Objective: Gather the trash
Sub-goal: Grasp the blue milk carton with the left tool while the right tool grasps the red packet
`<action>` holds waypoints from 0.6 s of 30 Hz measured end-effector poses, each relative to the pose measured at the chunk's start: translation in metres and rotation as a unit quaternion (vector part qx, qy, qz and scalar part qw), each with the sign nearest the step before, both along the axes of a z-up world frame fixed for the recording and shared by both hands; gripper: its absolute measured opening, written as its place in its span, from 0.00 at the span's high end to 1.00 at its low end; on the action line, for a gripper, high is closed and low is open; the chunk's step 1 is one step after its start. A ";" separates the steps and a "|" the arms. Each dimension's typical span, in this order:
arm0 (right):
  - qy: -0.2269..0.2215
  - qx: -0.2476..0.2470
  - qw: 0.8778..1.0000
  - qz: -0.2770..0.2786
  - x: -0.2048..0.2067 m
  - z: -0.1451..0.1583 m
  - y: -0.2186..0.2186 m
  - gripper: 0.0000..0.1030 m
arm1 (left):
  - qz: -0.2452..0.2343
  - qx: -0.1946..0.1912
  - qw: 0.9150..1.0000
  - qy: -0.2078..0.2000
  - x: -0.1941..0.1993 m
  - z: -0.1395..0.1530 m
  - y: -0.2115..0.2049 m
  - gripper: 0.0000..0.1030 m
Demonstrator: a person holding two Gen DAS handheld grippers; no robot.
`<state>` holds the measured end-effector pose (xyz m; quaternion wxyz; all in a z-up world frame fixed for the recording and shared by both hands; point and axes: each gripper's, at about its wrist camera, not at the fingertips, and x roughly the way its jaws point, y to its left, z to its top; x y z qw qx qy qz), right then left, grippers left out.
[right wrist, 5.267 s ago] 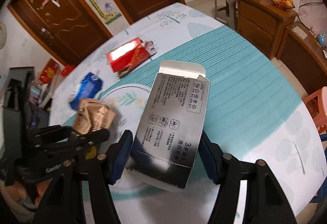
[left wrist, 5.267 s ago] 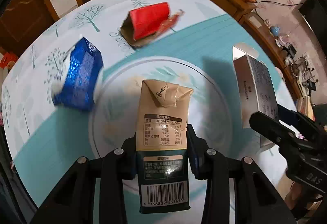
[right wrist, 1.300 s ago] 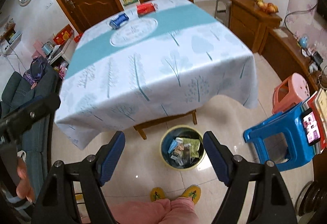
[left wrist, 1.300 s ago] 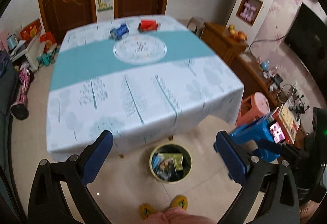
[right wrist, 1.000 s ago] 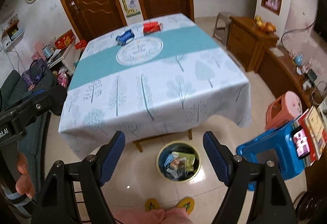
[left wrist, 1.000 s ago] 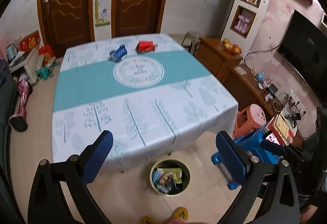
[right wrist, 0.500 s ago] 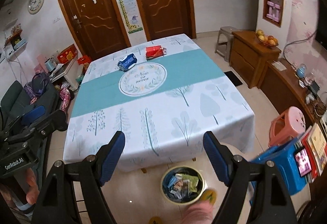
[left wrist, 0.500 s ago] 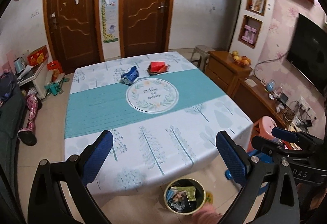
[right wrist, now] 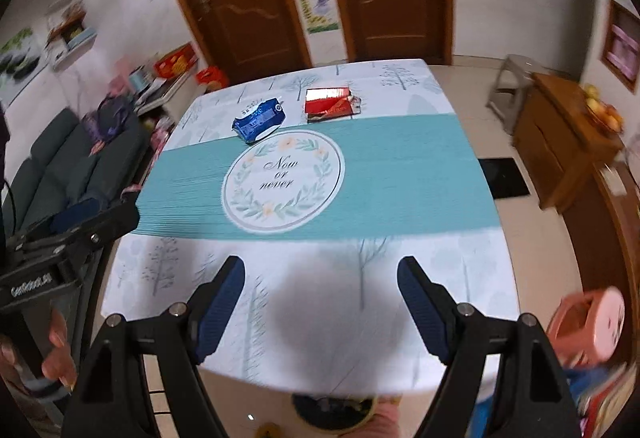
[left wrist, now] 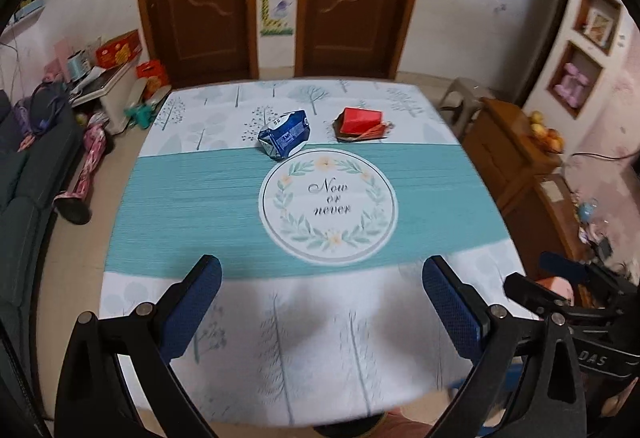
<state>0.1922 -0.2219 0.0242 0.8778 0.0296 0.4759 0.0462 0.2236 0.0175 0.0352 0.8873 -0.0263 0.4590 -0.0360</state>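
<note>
We are standing at the near edge of the bench [left wrist: 168, 198] with both grippers raised and pointing across it, so we judge the step in hand to be the reach for more trash. The left gripper [left wrist: 322, 278] is showing its jaws spread wide with nothing between them, and the right gripper [right wrist: 320, 280] is likewise released and empty. Two pieces of trash are lying on the far side of the cloth, well apart from us: a crumpled blue carton [left wrist: 285, 134] sitting at the far rim of the round printed emblem [left wrist: 328, 200], and a red box [left wrist: 360, 123] resting just to its right with some flattened packaging under it. In the right wrist view the same blue carton [right wrist: 259, 119] and red box [right wrist: 329, 100] are appearing side by side, near each other but not touching. At the bottom edge of that view we are glimpsing the rim of a bin [right wrist: 332, 414] on the floor, mostly hidden beneath the bench edge. The next move, as we judge it, is calling for a long reach over the emblem, each gripper descending on one item, jaws kept wide enough to straddle the crushed carton and the box before closing.
</note>
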 end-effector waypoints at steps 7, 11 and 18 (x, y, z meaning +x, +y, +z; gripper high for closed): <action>-0.007 -0.030 0.993 0.110 0.099 -0.009 -0.022 0.23 | 0.015 0.025 0.999 0.033 0.099 -0.020 -0.025 0.03; -0.032 -0.067 0.981 0.181 0.158 -0.024 -0.020 0.23 | 0.005 0.054 0.998 0.039 0.155 -0.032 -0.031 0.03; -0.050 -0.128 0.953 0.268 0.246 -0.061 -0.003 0.23 | -0.030 0.115 0.991 0.062 0.230 -0.070 -0.036 0.03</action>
